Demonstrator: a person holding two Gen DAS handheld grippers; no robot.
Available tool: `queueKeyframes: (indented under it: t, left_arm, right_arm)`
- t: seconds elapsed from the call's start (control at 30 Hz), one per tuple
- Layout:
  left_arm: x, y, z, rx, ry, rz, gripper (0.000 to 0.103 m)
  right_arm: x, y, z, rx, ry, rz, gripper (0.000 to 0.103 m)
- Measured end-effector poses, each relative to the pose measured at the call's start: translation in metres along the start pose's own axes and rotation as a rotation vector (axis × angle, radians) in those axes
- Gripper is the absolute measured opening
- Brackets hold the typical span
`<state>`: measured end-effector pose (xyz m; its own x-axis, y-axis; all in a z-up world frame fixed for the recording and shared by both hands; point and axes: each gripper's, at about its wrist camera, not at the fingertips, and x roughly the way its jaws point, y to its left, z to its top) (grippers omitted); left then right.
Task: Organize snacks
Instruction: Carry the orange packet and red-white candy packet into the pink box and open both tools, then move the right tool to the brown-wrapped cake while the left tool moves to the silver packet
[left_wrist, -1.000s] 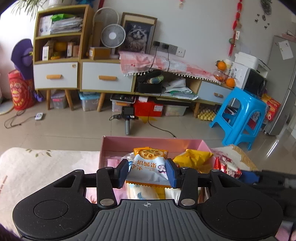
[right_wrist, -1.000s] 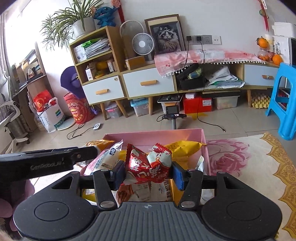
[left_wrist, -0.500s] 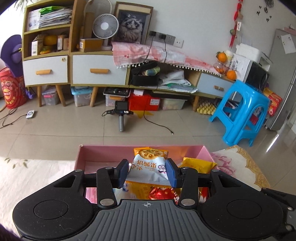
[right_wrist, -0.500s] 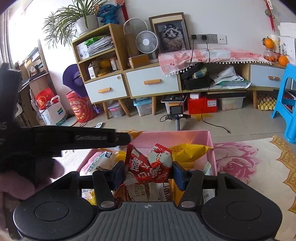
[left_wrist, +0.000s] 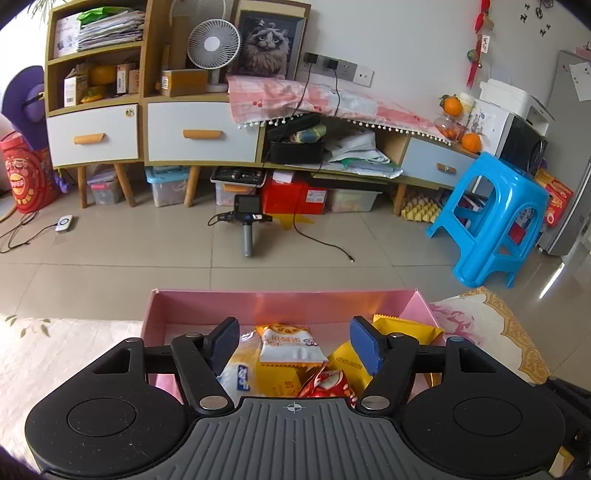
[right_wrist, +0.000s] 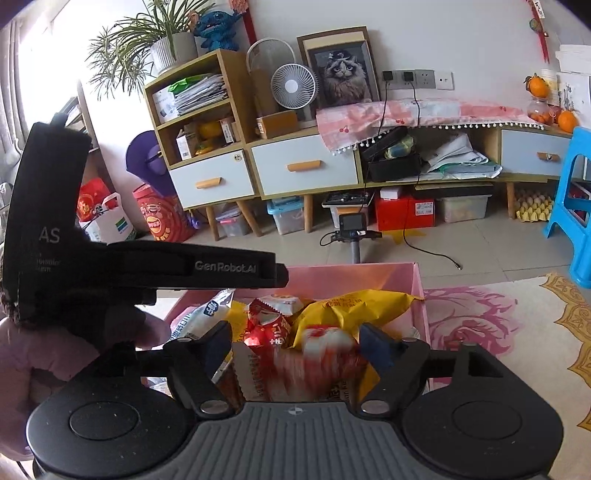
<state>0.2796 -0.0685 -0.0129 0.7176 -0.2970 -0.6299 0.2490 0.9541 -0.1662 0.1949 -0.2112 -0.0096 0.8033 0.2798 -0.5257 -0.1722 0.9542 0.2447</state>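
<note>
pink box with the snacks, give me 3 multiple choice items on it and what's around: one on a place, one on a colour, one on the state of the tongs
1. Where does the white and orange biscuit packet lie?
A. inside the pink box
B. on the blue stool
C. on the floor tiles

2. What colour is the stool beside the rug?
A. red
B. blue
C. green

3. How do the left tongs stand?
A. clamped on the biscuit packet
B. open, pads clear of the packet
C. shut on nothing

Answers: 1 A, the packet rests among other snacks within the box walls. 2 B, its plastic is bright blue. 3 B, the jaws have just been opening and a gap shows on both sides of the packet.
</note>
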Motion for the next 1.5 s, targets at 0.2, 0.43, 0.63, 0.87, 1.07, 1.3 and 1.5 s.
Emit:
queueKeyframes:
  t: [0.2, 0.43, 0.63, 0.87, 1.07, 1.3, 1.5]
  left_arm:
    - [-0.028, 0.004, -0.002, -0.009, -0.010, 0.009, 0.076]
    - [-0.067, 0.011, -0.015, -0.029, -0.019, -0.004, 0.086]
    - [-0.093, 0.012, -0.035, 0.009, -0.013, 0.008, 0.088]
    - [-0.123, 0.015, -0.067, 0.005, -0.003, 0.003, 0.091]
    - [-0.142, 0.007, -0.104, 0.064, 0.044, 0.052, 0.092]
    - [-0.156, -0.010, -0.144, 0.107, 0.126, 0.041, 0.092]
    - [-0.159, -0.035, -0.172, 0.177, 0.197, -0.033, 0.092]
  right_arm:
    - [-0.017, 0.004, 0.005, 0.013, -0.011, -0.013, 0.079]
    - [-0.048, 0.007, 0.009, 0.012, -0.025, -0.035, 0.084]
    - [-0.074, 0.011, 0.006, -0.021, -0.016, -0.049, 0.086]
    - [-0.094, 0.016, -0.007, -0.051, 0.010, -0.066, 0.087]
    - [-0.108, 0.017, -0.019, -0.034, 0.029, -0.079, 0.089]
    - [-0.117, 0.009, -0.049, 0.038, 0.065, -0.045, 0.091]
    - [-0.111, 0.024, -0.060, -0.013, 0.103, -0.067, 0.091]
